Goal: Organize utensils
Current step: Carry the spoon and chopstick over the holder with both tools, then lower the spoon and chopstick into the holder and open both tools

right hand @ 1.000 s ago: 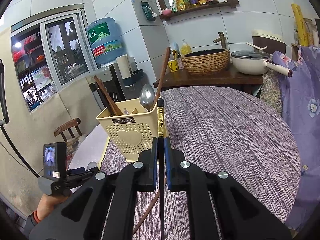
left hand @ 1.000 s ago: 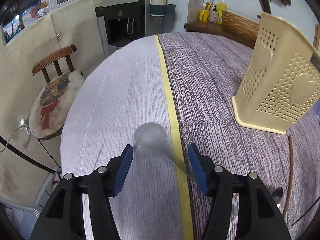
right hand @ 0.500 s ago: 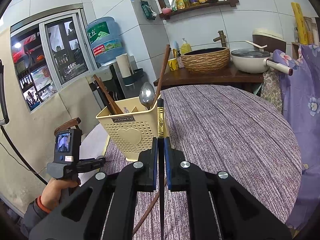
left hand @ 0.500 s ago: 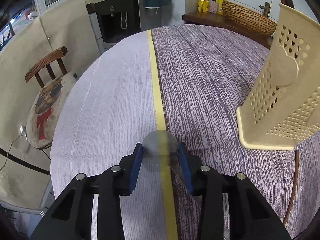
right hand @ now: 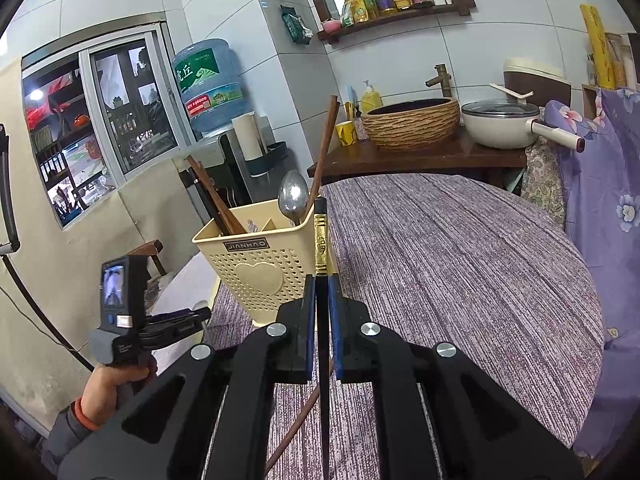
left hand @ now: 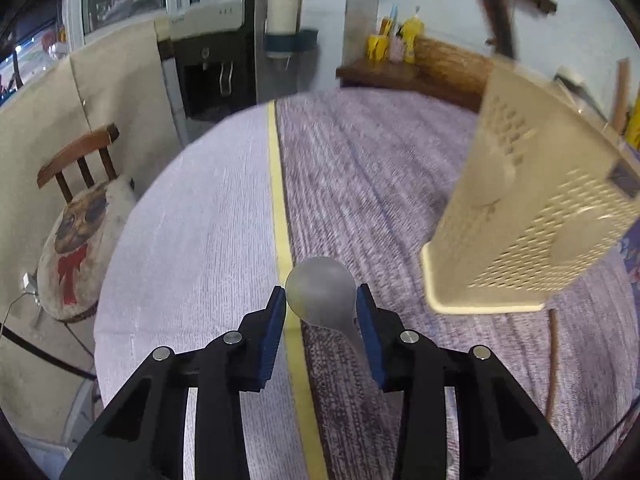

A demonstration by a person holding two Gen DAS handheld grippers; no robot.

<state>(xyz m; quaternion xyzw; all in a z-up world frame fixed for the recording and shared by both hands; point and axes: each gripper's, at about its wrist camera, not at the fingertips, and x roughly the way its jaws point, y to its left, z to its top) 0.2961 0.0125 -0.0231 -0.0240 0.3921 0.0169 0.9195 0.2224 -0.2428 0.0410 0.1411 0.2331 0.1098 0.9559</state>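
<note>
My left gripper [left hand: 321, 304] is shut on the bowl of a grey metal spoon [left hand: 320, 296], held just above the striped tablecloth [left hand: 360, 184]; the handle runs back under the right finger. The cream perforated utensil caddy [left hand: 540, 216] stands to its right. In the right wrist view my right gripper [right hand: 320, 284] is shut on a black chopstick [right hand: 320, 236] with a gold band, pointing up in front of the caddy [right hand: 256, 256]. That caddy holds a spoon [right hand: 293, 198] and brown chopsticks [right hand: 216, 200]. The left gripper [right hand: 196, 316] shows left of the caddy, in a person's hand [right hand: 108, 392].
A brown chopstick [left hand: 553, 360] lies on the cloth near the caddy's base. A wooden chair [left hand: 80, 184] with a cushion stands beyond the table's left edge, a water dispenser [left hand: 212, 68] behind. A side counter carries a woven basin [right hand: 412, 124] and a pot [right hand: 504, 124].
The left jaws closed from wide open onto the spoon's bowl, then rose with it off the cloth. The right gripper and its chopstick stayed still.
</note>
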